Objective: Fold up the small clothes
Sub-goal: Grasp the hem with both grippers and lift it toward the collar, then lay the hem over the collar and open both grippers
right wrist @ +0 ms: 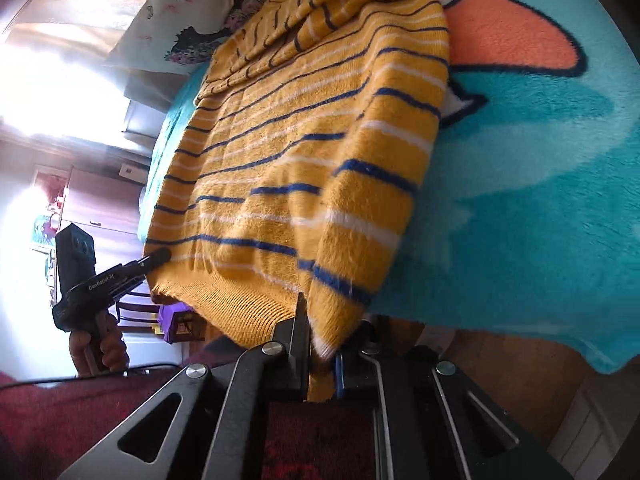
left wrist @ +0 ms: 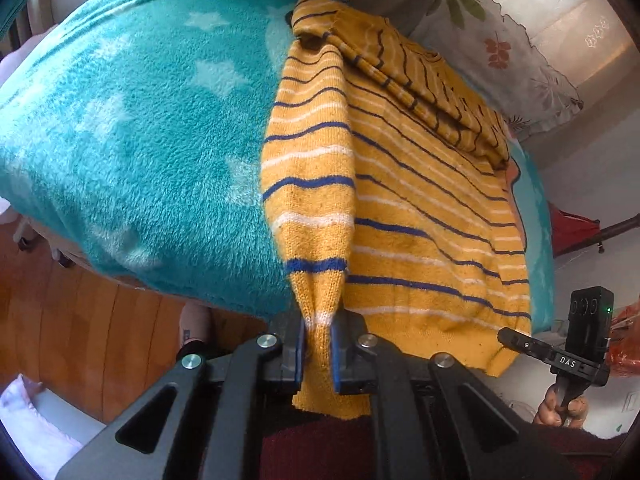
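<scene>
Left tool point(left wrist: 318, 344) and right tool point(right wrist: 322, 354) each clench a sweater point(left wrist: 420, 216) cuff over the blanket point(left wrist: 140, 140).

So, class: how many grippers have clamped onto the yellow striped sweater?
2. The left gripper pinches a cuff of the sweater; the right gripper pinches the other cuff.

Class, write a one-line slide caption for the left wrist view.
Left gripper shut on a sleeve cuff of the yellow striped sweater lying on a teal blanket.
</scene>
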Demonstrator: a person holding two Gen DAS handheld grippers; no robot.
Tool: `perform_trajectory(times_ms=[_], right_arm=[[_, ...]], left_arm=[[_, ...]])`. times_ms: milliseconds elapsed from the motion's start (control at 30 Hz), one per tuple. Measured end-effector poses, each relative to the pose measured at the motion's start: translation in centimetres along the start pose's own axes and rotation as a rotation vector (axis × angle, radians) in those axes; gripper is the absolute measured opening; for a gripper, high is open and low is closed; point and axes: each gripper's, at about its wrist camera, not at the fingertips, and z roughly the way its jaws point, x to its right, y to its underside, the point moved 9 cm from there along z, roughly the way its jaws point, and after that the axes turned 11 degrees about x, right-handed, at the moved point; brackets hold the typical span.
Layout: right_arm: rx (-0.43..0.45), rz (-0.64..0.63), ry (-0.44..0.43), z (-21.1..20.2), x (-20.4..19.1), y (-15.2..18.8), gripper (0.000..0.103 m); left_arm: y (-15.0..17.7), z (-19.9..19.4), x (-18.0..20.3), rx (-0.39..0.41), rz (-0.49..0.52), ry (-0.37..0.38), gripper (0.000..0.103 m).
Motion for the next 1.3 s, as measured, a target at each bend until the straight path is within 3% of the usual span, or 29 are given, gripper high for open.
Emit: perform_trajectory(times_ms=[200, 400, 567, 700, 833, 900, 1000, 1067, 1133, 1267, 1300], right_arm=[[0.039, -0.014, -0.053, -1.5, -1.7, -2.8, 0.009], [0.203, -0.025, -0.123, -3.6, -4.7, -11.4, 0.009], [0.305, -0.048, -0.05, -2.7, -5.6, -19.9, 0.009], [0.315, -0.036, -0.012, -0.2, -5.5, -25.8, 0.009], [0.289, 0.022, 0.022, 3.5, -3.5, -30.6, 0.012], [0.28, 0.062, 0.044, 5.4, -1.9, -32.9, 0.012], [0.273, 0.146, 0.055, 7.5, 0.7, -35.1, 0.017], [0.276, 0.229, 0.042, 8.8, 2.6, -36.6, 0.027], [0.289, 0.3, 0.027, 9.5, 3.9, -37.5, 0.043], [0.332, 0.457, -0.028, 10.4, 6.2, -39.1, 0.054], [0.344, 0.477, -0.037, 10.2, 6.4, -39.4, 0.057]], left_arm=[[-3.6, -1.9, 2.1, 0.052, 0.037, 0.029, 0.009], [-12.1, -1.3, 4.1, 0.146, 0.063, 0.078, 0.009], [-19.4, 2.6, 6.1, 0.189, 0.125, 0.062, 0.009], [-24.9, 7.2, 6.7, 0.184, 0.124, 0.058, 0.009], [-28.1, 11.9, 6.5, 0.139, 0.111, 0.048, 0.01], [-29.5, 13.9, 6.1, 0.135, 0.059, 0.04, 0.011], [-31.2, 16.2, 5.0, 0.113, -0.011, 0.061, 0.016], [-32.0, 17.2, 4.4, 0.099, -0.081, 0.101, 0.022], [-32.6, 17.7, 3.7, 0.097, -0.146, 0.139, 0.034], [-33.7, 17.2, 2.7, 0.146, -0.199, 0.146, 0.06], [-34.0, 17.0, 2.5, 0.157, -0.21, 0.146, 0.061]])
